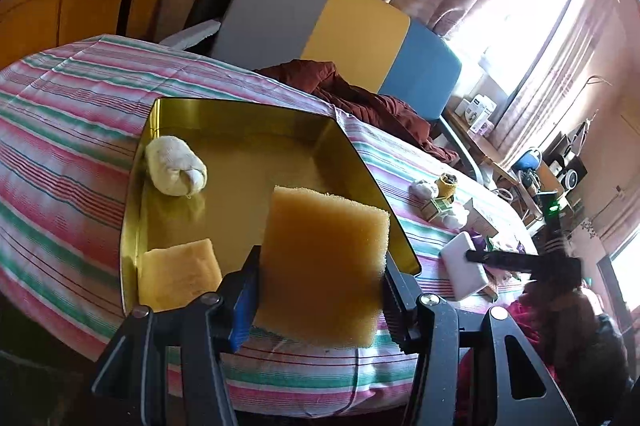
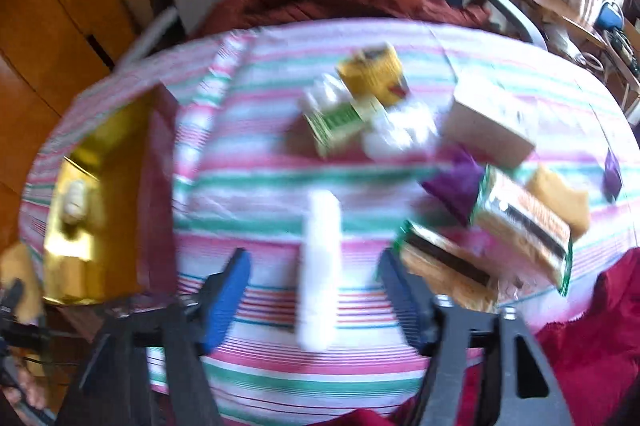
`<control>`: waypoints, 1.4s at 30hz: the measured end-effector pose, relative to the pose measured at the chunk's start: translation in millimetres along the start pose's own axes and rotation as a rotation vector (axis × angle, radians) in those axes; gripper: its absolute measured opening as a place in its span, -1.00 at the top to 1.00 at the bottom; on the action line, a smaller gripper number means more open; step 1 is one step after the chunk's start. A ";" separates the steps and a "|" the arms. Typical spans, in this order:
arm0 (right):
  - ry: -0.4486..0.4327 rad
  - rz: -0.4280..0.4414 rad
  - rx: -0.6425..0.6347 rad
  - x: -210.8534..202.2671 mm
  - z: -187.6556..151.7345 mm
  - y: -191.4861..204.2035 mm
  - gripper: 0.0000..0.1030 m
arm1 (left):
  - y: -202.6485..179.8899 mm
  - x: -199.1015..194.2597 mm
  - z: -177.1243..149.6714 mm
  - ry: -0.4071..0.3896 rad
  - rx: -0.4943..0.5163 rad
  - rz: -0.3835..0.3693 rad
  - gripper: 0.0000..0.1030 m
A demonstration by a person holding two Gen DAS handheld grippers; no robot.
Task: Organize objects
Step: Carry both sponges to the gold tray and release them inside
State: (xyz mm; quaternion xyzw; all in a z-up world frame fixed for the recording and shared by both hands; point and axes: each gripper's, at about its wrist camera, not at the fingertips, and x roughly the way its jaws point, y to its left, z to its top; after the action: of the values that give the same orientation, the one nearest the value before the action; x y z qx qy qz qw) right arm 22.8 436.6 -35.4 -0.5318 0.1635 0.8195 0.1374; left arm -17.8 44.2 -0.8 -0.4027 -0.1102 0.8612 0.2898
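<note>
The left claw point(image 1: 320, 290) is clamped on a thick, porous yellow-orange sponge block point(image 1: 324, 266), its pads pressing both side edges so the slab stands upright and slightly tilted. The claw points downward at a slant over the near right corner of a shiny gold metal tray point(image 1: 240, 114), a shallow tray with mirror-like walls and an angled corner, lying on a bed covered by a striped sheet point(image 1: 60, 146) in pink, green and white.

Inside the tray, a rolled cream cloth bundle point(image 1: 176, 166) lies at the far left, soft and lumpy, and a second, paler sponge point(image 1: 180, 274) sits at the near left corner against the wall.

The right claw point(image 2: 316, 290) stands with its jaws spread wide, pointing steeply down at the sheet. A smooth white oblong case point(image 2: 320, 266) lies between the jaws, edge-on, with clear gaps to both pads. The right wrist view is blurred.

Farther right on the bed lies a loose cluster: a yellow cylindrical container point(image 2: 372, 70), a green-and-white carton point(image 2: 340, 122), a pale cardboard box point(image 2: 488, 130), a purple pouch point(image 2: 452, 182), glossy foil snack packets point(image 2: 520, 222) and another yellow sponge point(image 2: 560, 198). The tray lies well apart to the left of them.
</note>
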 end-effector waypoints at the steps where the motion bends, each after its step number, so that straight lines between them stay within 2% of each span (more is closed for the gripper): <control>1: 0.014 -0.011 -0.007 7.5 -1.5 0.3 -0.47 | -1.3 -0.6 -0.3 -0.001 0.005 -0.001 -0.05; 3: 0.037 -0.028 -0.025 22.7 -5.2 0.7 -0.42 | -2.5 -3.3 -0.3 -0.006 0.016 0.010 -0.05; 4: 0.041 -0.025 -0.031 26.5 -6.4 2.4 0.08 | -1.3 -4.9 0.0 -0.010 0.017 0.016 -0.05; 5: 0.041 -0.025 -0.033 28.2 -7.6 3.1 0.42 | 1.1 -7.2 0.8 -0.015 0.013 0.023 -0.05; 6: 0.031 -0.030 -0.042 27.3 -8.8 4.3 0.66 | 4.5 -9.5 2.0 -0.021 0.009 0.032 -0.05; 7: 0.016 -0.036 -0.058 24.5 -9.8 6.7 0.67 | 7.7 -11.9 3.3 -0.027 0.004 0.042 -0.05; 13: -0.085 0.028 -0.119 -11.3 -3.0 27.6 0.68 | 32.0 -21.7 17.1 -0.068 -0.011 0.110 -0.05; 17: -0.132 0.105 -0.181 -30.3 9.1 63.2 0.67 | 49.8 -18.4 30.1 -0.082 -0.039 0.142 -0.05; 22: -0.142 0.189 -0.283 -34.9 25.5 125.0 0.67 | 67.9 -3.0 39.8 -0.041 -0.052 0.186 -0.06; 25: -0.141 0.222 -0.346 -32.1 33.2 165.4 0.67 | 78.9 10.6 40.5 -0.002 -0.047 0.216 -0.15; 28: -0.106 0.267 -0.376 -19.1 42.4 201.2 0.67 | 87.2 17.2 38.1 0.008 -0.066 0.247 -0.44; 31: -0.048 0.291 -0.377 2.6 48.5 232.5 0.61 | 95.0 14.9 31.3 0.005 -0.100 0.250 -0.49; 33: 0.025 0.344 -0.380 20.6 46.0 252.8 0.41 | 98.3 11.3 26.9 0.003 -0.117 0.253 -0.51; 35: 0.095 0.437 -0.386 31.9 37.5 268.3 0.31 | 103.1 6.4 20.6 0.004 -0.132 0.262 -0.51; 37: 0.122 0.473 -0.402 37.3 27.1 277.5 0.07 | 107.7 -0.2 13.7 0.001 -0.156 0.267 -0.51; 42: 0.149 0.491 -0.406 42.5 7.4 274.4 0.07 | 111.0 -7.6 4.0 0.000 -0.202 0.266 -0.51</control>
State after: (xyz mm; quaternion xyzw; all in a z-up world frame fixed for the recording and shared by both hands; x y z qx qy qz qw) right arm -109.6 192.4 -38.1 -0.5516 0.1297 0.8028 -0.1855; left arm -62.6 -49.8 -40.4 -0.4411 -0.1421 0.8764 0.1313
